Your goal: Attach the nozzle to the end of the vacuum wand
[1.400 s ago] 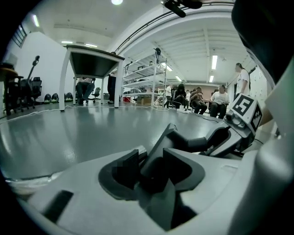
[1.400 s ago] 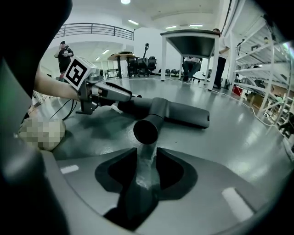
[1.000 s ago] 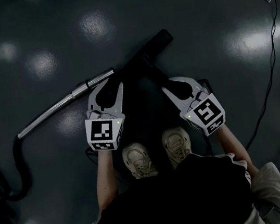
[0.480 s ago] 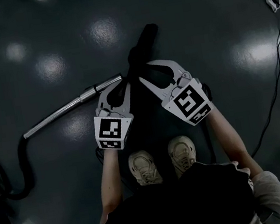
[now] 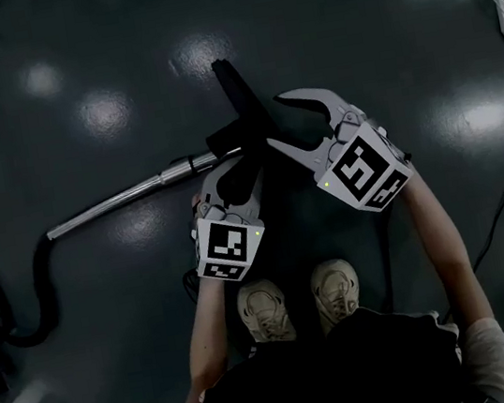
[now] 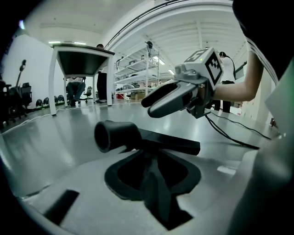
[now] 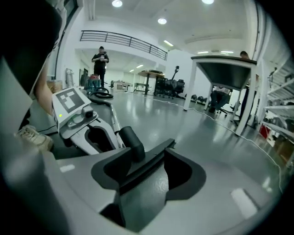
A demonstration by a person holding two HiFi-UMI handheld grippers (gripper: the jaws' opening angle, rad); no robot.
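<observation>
Black matte plastic forms the nozzle point(image 5: 237, 94), a T-shaped piece with a long flat bar and a short round neck. It lies on the glossy dark grey floor point(image 5: 376, 24) in front of the person's pale shoes point(image 5: 267, 309). In the left gripper view the neck ends in a hollow, thick-walled tube mouth, with nothing fitted into it. The vacuum wand point(image 5: 119, 200) is a slim tube of shiny metal lying flat on the floor. Its near end comes close beside the nozzle's neck, and its far end joins a ribbed black hose point(image 5: 44, 276) that curls away to the left. The left tongs point(image 5: 233, 170), smooth pale grey with dark cut-outs, have just been opening and stand narrow. Only a slim dark slot shows between them, and their tips come up against the base of the neck. Whether any of the nozzle sits in that slot cannot be told. The right tongs point(image 5: 279, 122), curved and of the same grey shell, have just been opening too and now stand wide. The nozzle's flat bar crosses between their tips with the pads clear of it. Each gripper carries a white cube printed with black square markers.
</observation>
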